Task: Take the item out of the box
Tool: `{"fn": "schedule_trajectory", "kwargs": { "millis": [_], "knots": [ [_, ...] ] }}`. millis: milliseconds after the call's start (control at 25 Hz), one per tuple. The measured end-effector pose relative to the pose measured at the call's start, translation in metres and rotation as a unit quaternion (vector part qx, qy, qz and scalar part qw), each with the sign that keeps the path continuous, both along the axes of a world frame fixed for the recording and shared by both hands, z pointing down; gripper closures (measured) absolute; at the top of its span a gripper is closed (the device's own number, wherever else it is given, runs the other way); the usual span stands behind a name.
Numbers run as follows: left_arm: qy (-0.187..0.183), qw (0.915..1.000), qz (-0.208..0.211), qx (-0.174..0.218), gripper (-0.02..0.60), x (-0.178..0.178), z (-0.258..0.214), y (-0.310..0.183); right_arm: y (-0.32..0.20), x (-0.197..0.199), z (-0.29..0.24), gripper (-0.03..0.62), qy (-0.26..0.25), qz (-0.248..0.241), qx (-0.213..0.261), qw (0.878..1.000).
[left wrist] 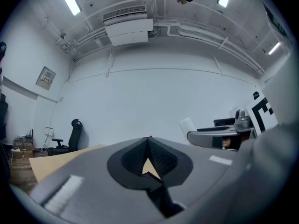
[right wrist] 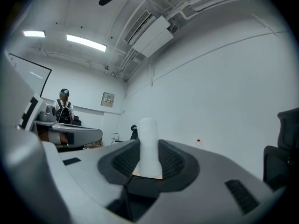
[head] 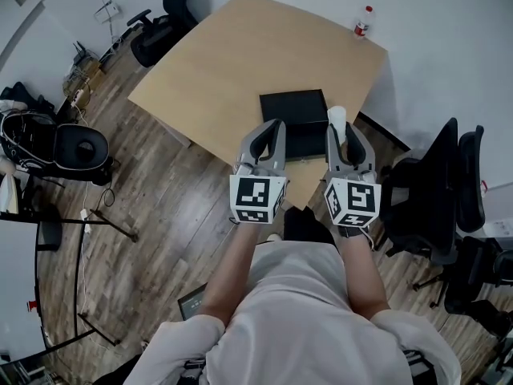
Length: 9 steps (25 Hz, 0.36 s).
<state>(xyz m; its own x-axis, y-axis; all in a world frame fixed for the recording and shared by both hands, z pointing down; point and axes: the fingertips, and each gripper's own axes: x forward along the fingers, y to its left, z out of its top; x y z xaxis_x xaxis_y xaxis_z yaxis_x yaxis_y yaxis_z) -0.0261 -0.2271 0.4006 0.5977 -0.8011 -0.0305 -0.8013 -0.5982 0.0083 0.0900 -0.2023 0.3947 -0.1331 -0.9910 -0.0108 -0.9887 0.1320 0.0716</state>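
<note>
Head view: a flat black rectangular box lies near the front edge of the tan wooden surface. The right gripper sits at the box's right edge, and a white round-topped cylinder shows at its tips. The left gripper is over the box's front-left corner with nothing visible in it. A small red-capped bottle stands well beyond the box at the surface's far right corner. Left gripper view: the left gripper has its jaws together tip to tip with nothing between them; only a sliver of surface shows through the notch behind the tips. Right gripper view: the right gripper is clamped on the cylinder, with ribbed pads on both sides of its lower half. The cylinder's long axis is upright, rounded end up, square to the line the gripper points along; the gripper itself points level, away from the person. My read: the item is already in the right gripper at the box's right side, so the right hand is the working one and the left is idle. I can't tell whether the cylinder's base has cleared the box rim. The next move probably needs clearance there, then a carry off to the box's right with the cylinder kept upright.
</note>
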Motion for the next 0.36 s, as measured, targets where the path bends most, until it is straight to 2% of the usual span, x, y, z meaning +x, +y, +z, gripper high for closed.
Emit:
{"fn": "schedule_trajectory", "kwargs": {
  "millis": [360],
  "knots": [
    [0.001,1.0000,-0.002,-0.008,0.574,0.0008,0.0039,-0.0089,-0.0078,0.0000,-0.0004,0.465,0.001,-0.005,-0.001,1.000]
  ]
}}
